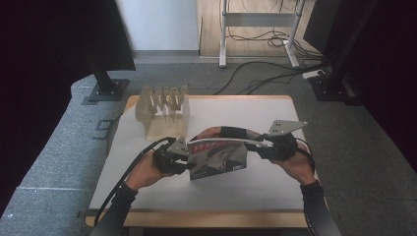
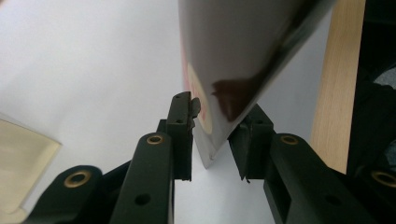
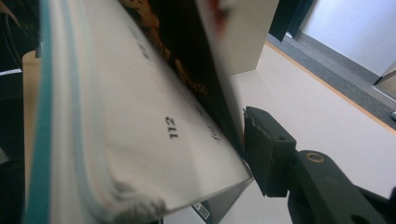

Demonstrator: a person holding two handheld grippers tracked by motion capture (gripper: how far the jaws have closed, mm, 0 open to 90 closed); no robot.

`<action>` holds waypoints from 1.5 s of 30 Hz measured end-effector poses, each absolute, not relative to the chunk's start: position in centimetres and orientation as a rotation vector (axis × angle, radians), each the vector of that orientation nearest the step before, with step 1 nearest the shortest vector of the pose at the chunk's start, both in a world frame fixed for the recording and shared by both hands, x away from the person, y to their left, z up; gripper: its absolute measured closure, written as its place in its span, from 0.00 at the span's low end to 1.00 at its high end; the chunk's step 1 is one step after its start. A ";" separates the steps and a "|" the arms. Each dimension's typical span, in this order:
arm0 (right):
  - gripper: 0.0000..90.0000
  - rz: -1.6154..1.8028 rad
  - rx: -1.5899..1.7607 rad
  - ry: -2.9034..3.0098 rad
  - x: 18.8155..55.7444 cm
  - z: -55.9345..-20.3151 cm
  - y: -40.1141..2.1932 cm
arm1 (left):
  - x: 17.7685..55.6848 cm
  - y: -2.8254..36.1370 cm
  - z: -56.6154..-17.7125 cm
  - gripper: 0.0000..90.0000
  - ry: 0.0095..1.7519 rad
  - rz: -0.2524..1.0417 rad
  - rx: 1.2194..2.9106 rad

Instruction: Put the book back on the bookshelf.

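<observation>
Magazine (image 1: 216,156) held above the table's (image 1: 275,184) middle, between both grippers.
Left gripper (image 1: 183,160) pinches its lower left corner; right gripper (image 1: 263,143) clamps the page block at the top right (page 112 showing). Long axis runs left-right, cover toward the person. A wooden rack (image 1: 163,114) stands just behind; bare tabletop in front.

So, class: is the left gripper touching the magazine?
Cannot tell. In the left gripper view the magazine corner sits between the left gripper jaws, close to both, but no contact shows plainly.
</observation>
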State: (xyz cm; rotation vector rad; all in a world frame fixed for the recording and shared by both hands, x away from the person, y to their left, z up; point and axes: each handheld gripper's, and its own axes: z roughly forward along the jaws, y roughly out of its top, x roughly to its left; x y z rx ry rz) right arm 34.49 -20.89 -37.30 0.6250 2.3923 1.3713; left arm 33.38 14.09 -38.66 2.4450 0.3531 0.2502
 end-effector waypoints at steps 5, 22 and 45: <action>0.68 1.372 0.630 2.391 34.6 -37.3 -20.9 | 33.3 14.6 -36.2 0.78 0.341 0.282 2.400; 0.71 1.368 0.612 2.396 34.7 -36.9 -20.3 | 34.3 13.4 -32.1 0.88 0.328 0.276 2.379; 0.28 1.202 0.780 2.404 34.7 -42.8 -22.0 | 35.1 16.3 -31.0 0.96 0.447 0.285 2.341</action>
